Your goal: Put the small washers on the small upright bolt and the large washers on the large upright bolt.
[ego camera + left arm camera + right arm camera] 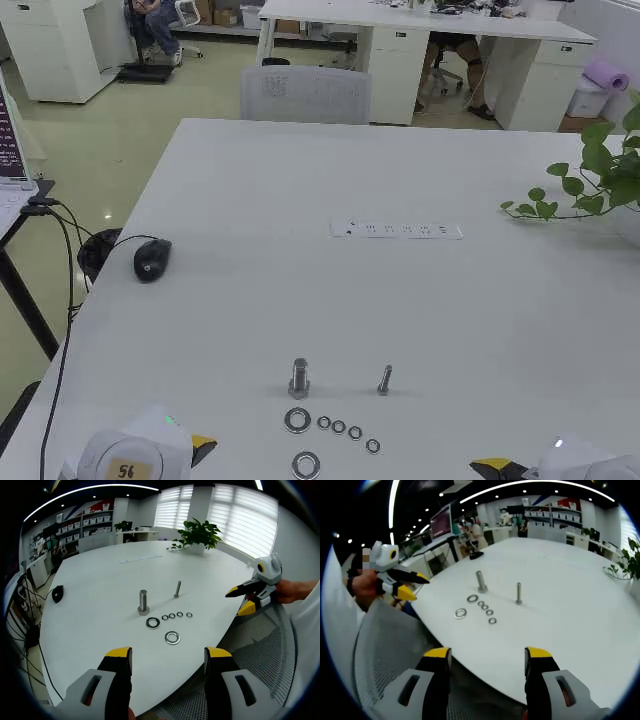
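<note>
The large bolt [299, 378] and the small bolt [385, 379] stand upright near the front of the white table [300, 200]. Two large washers [297, 420] [306, 464] and a row of several small washers [347, 430] lie flat just in front of them. My left gripper [200, 446] sits at the table's front left edge, open and holding nothing. My right gripper [493, 466] is at the front right, also open with nothing in it. From the left gripper [168, 662] the large bolt [143, 602], small bolt [177, 589] and washers [172, 638] lie ahead. The right gripper [488, 662] faces the large bolt [481, 581] and washers [460, 613].
A black mouse [152, 259] lies at the table's left, with cables hanging over that edge. A white power strip [397, 230] sits mid-table and a potted plant [590, 180] at the right. A grey chair [305, 95] stands at the far side, and a mesh chair back [260, 655] is near me.
</note>
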Action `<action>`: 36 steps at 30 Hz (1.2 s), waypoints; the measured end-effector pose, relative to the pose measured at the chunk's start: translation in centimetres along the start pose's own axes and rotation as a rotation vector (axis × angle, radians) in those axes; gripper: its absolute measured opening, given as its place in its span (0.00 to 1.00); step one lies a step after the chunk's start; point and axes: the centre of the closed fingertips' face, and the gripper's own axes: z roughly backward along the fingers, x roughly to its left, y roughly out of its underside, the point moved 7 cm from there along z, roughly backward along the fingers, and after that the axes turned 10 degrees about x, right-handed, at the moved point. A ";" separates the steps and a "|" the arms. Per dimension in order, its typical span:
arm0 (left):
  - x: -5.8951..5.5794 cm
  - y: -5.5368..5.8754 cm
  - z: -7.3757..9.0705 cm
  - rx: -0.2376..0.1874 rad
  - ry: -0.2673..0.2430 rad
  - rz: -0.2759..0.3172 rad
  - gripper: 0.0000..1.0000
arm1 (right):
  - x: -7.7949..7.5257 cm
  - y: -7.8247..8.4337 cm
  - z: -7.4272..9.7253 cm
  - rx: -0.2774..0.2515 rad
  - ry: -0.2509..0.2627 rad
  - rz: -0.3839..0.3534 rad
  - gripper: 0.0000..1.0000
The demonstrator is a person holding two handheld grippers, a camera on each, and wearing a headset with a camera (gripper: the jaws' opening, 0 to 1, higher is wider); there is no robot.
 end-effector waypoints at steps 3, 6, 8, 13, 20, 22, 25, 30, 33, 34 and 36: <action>0.0 0.1 0.0 0.003 0.003 0.000 0.58 | 0.0 0.0 0.0 -0.001 0.002 -0.004 0.60; -0.1 0.3 0.0 0.007 0.006 -0.004 0.58 | -0.1 0.0 0.0 -0.004 0.005 -0.013 0.60; -0.2 0.3 -0.1 0.007 0.009 -0.005 0.58 | -0.1 0.0 0.0 -0.007 0.004 -0.016 0.60; -0.2 0.4 -0.1 0.011 0.014 -0.007 0.58 | 0.0 0.1 -0.1 0.001 0.003 -0.014 0.60; 0.0 0.1 -0.2 0.015 0.020 -0.021 0.58 | 0.0 0.0 -0.2 -0.005 0.009 -0.018 0.60; 0.0 0.1 -0.2 0.016 0.022 -0.026 0.58 | 0.0 0.0 -0.2 -0.004 0.012 -0.018 0.60; 0.1 0.1 -0.2 0.017 0.023 -0.028 0.58 | 0.0 -0.1 -0.1 -0.005 0.015 -0.019 0.60; 0.2 0.1 -0.2 0.016 0.021 -0.025 0.58 | -0.1 0.0 -0.1 -0.005 0.015 -0.020 0.60; 0.2 0.2 -0.2 0.014 0.021 -0.021 0.58 | 0.1 0.0 -0.2 -0.001 0.011 -0.017 0.60; 0.1 0.3 -0.2 0.014 0.021 -0.021 0.58 | 0.1 0.0 -0.2 0.000 0.010 -0.016 0.60; 0.0 0.4 -0.2 0.014 0.022 -0.017 0.58 | 0.2 0.0 -0.3 0.001 0.005 -0.013 0.60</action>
